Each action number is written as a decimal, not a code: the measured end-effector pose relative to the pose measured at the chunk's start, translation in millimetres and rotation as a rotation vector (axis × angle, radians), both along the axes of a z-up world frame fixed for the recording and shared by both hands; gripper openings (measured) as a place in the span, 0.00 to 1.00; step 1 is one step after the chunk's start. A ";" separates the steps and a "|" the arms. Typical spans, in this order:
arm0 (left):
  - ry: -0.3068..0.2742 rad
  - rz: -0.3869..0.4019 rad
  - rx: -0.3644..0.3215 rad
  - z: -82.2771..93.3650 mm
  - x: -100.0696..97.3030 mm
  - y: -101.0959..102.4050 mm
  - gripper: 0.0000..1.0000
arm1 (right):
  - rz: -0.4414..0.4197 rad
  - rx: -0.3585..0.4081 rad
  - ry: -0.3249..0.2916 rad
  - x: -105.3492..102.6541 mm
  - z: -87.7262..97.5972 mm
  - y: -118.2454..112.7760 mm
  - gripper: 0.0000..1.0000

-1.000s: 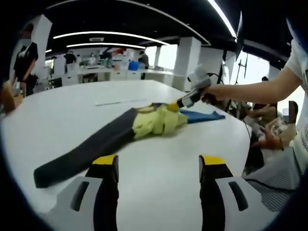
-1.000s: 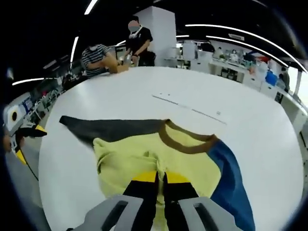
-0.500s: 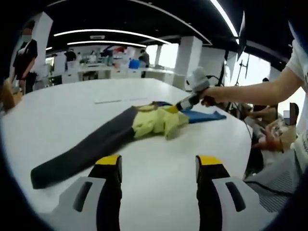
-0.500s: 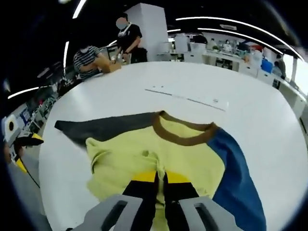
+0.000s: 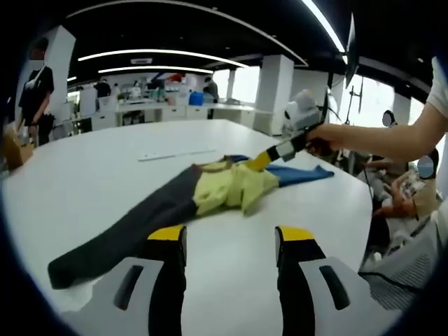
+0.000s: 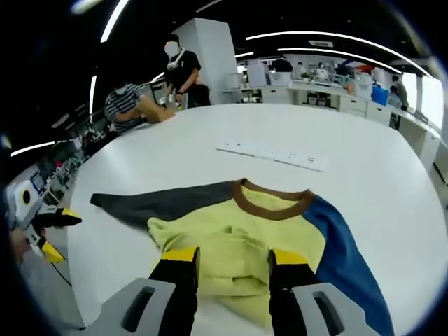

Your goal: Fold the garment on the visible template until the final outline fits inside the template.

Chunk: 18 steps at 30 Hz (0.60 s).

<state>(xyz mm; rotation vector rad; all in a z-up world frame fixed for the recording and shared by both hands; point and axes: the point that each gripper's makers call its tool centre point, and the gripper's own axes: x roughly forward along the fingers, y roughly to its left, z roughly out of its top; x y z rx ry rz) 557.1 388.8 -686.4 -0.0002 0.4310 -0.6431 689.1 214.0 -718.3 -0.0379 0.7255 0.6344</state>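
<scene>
A garment lies crumpled on the white table (image 5: 84, 168): yellow body (image 5: 231, 187), long grey sleeve (image 5: 126, 231), blue sleeve (image 5: 301, 173). From the right gripper view I see the yellow body (image 6: 238, 227), its brown collar (image 6: 273, 204), the grey sleeve (image 6: 168, 203) and the blue sleeve (image 6: 346, 255). My right gripper (image 6: 233, 257) is open just above the yellow cloth's near edge. In the left gripper view the right gripper (image 5: 269, 155) hovers by the collar. My left gripper (image 5: 231, 238) is open over bare table, short of the garment, and the left gripper (image 6: 45, 227) appears at the far left.
A thin white strip (image 6: 273, 154) lies flat on the table beyond the collar, and the white strip (image 5: 175, 152) sits left of the garment. Two people (image 6: 150, 91) are at the table's far edge. A seated person (image 5: 399, 196) is close to the right rim.
My right gripper was shut on a pinch of yellow cloth; its jaws have now opened and let it go, and the cloth has settled flatter. The left gripper view shifted slightly.
</scene>
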 end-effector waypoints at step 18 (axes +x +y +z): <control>-0.015 -0.022 0.004 -5.4 39.4 -49.5 0.35 | -0.092 0.045 0.076 -59.6 -7.6 18.9 0.48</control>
